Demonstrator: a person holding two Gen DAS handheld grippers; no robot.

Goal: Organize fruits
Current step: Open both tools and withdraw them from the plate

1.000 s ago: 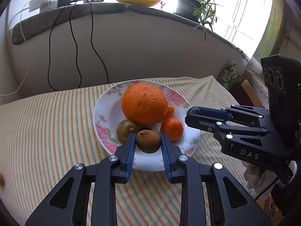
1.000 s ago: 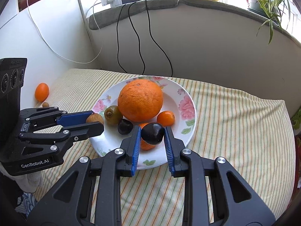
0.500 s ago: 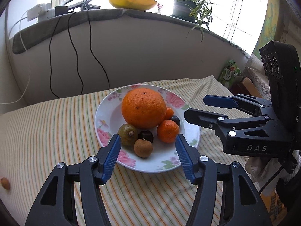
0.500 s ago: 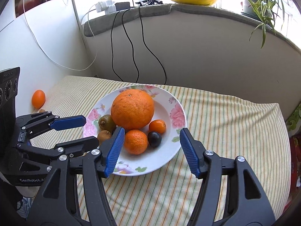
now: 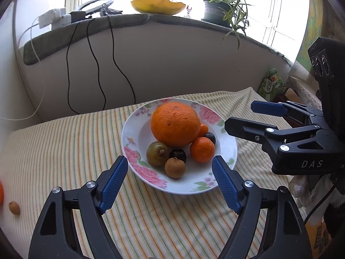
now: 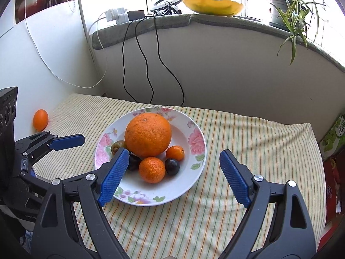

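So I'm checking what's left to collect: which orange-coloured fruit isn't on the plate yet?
The small oval orange fruit by the wall, lying off the floral plate.

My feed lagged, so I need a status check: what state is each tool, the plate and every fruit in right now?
Left tool: jaws opening, nothing between them.
Right tool: jaws opening, nothing gripped.
Plate: on the striped cloth, holding fruit.
Big orange: on the plate.
Mandarin: on the plate, free.
Brown longan: on the plate, released.
Dark plum: on the plate, released.
Loose orange fruit: off the plate, by the wall.
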